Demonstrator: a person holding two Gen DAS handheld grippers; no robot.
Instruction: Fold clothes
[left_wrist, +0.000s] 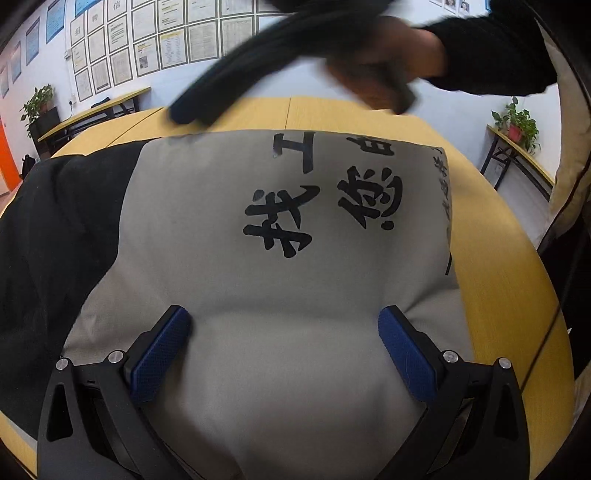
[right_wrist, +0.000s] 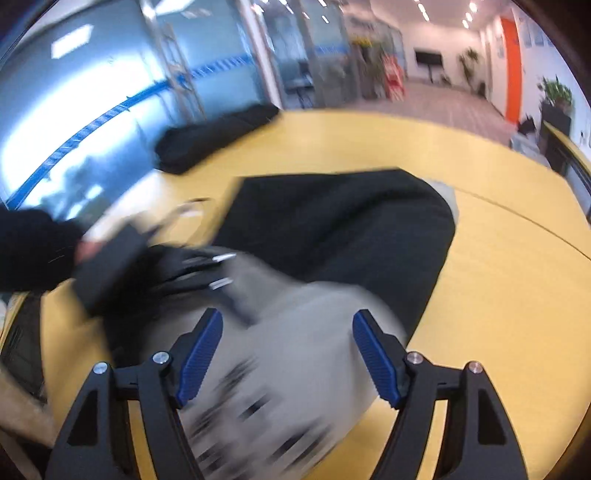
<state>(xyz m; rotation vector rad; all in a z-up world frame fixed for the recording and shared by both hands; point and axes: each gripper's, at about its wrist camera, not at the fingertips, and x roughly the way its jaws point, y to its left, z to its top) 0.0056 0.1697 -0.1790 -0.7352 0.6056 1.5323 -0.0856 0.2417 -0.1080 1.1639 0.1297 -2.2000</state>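
Grey cloth with bold black characters, the body of a grey-and-black garment (left_wrist: 280, 280), is lying spread flat on the yellow wooden table (left_wrist: 506, 295), its black sleeve trailing off to one side. The left gripper (left_wrist: 284, 325) is hanging just over the near part of the grey panel with its blue-padded jaws spread wide, nothing pinched between them; whether the pads are touching the fabric is hard to tell. In the right wrist view the right gripper (right_wrist: 288, 343) is also standing over the garment (right_wrist: 332, 236), its jaws spread apart and gripping nothing, the cloth below smeared by motion blur. Across the table a person's hand (left_wrist: 373, 70), in a black sleeve (left_wrist: 487, 55), is holding that gripper above the far edge of the garment. A second dark bundle (right_wrist: 218, 136) is lying well apart near the table's far rim.
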